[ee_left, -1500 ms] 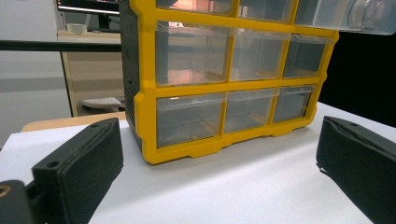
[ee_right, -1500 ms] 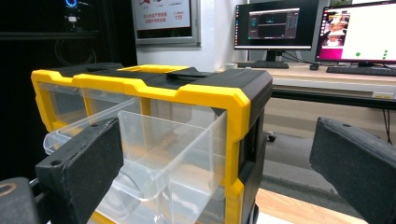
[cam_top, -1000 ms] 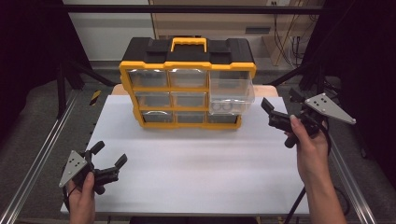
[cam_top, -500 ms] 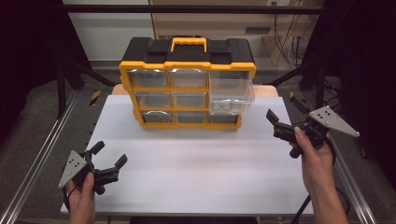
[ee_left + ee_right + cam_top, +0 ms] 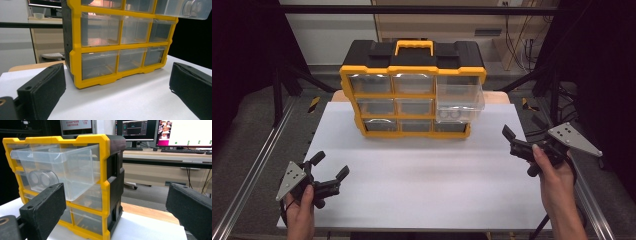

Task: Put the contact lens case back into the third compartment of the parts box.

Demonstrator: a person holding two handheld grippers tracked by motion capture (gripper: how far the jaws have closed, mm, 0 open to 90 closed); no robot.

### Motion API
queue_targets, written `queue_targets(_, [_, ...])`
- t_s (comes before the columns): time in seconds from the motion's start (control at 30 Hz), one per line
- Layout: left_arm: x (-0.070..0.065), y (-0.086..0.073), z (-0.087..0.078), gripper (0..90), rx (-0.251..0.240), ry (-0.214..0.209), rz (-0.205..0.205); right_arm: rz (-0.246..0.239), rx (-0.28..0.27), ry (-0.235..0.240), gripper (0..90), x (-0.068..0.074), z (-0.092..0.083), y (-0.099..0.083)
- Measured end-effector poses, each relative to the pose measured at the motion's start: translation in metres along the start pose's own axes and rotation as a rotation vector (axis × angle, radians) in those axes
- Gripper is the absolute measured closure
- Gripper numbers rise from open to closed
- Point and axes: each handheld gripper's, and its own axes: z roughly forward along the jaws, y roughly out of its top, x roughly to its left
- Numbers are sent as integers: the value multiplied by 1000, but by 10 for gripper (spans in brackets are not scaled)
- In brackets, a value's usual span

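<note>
- The yellow-and-black organiser (image 5: 412,90) stands upright at the far edge of the white worktop (image 5: 427,185), near its middle, with three rows of clear drawers.
- Its top right drawer (image 5: 459,97) is pulled out; a clear round thing lies inside.
- The right gripper (image 5: 517,142) hovers near the worktop's right edge, jaws wide apart, holding nothing.
- The left gripper (image 5: 329,172) sits at the near left corner, jaws wide, touching nothing.
</note>
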Motion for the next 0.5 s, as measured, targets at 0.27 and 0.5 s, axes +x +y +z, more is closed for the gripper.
queue_targets(0.27, [2, 0, -1, 4, -2, 9, -7, -16, 35, 8, 20, 2, -4, -18])
queue_targets(0.5, [1, 1, -1, 4, -6, 6, -2, -9, 36, 9, 24, 1, -9, -32])
